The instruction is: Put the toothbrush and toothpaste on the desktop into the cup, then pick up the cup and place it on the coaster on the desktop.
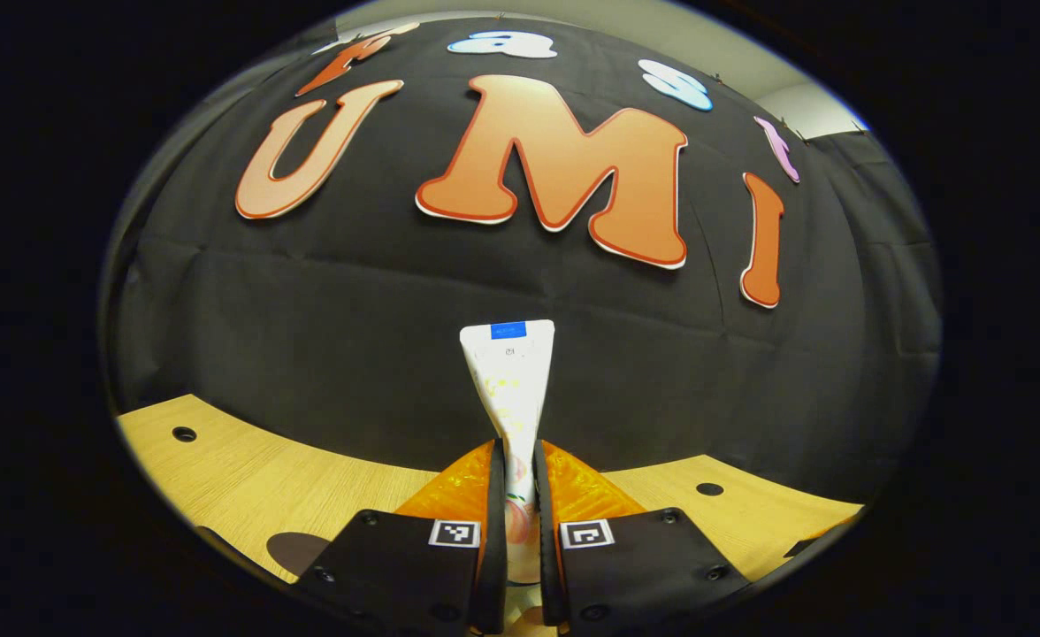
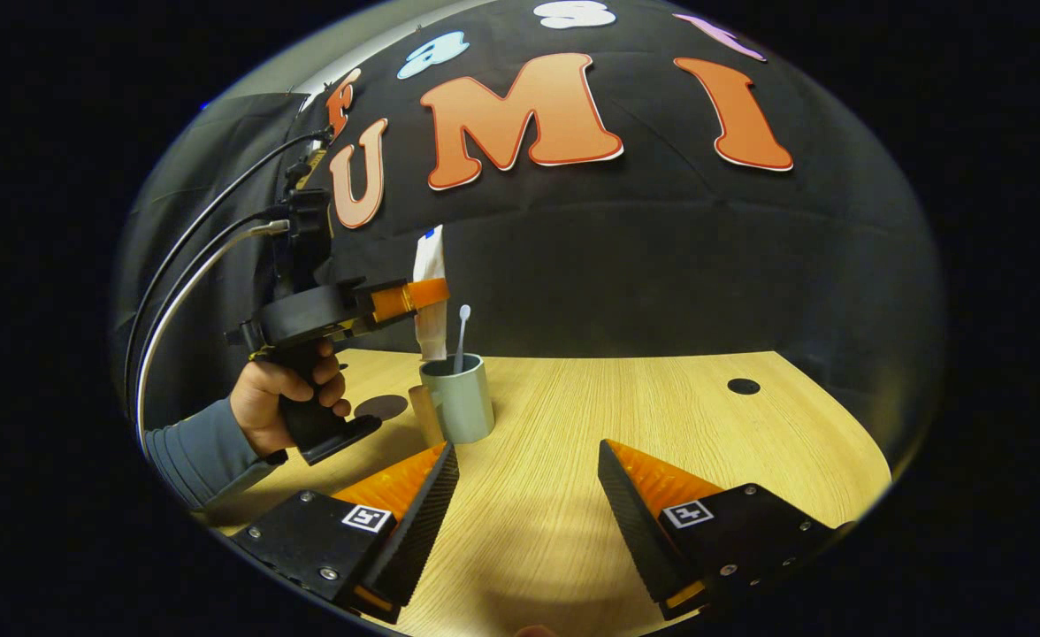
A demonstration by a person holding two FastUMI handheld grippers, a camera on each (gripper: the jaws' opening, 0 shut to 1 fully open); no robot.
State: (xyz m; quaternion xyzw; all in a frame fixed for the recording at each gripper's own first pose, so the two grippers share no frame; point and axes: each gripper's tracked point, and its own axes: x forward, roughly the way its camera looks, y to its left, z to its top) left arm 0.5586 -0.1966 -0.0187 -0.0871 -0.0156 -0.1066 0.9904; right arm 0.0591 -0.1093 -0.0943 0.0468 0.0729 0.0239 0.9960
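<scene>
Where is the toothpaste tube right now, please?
In the right gripper view, the toothpaste tube stands upright, clamped in the left gripper, just above the cup holding the toothbrush.

The left gripper (image 2: 430, 293) has a black pistol-grip body with black and pale cables looping from its top, and the hand (image 2: 286, 394) on it shows a grey-blue sleeve (image 2: 202, 460). The right gripper (image 2: 529, 482) has wedge-shaped fingers with ribbed inner faces on black blocks, each block studded with screws and bearing a square black-and-white marker
</scene>
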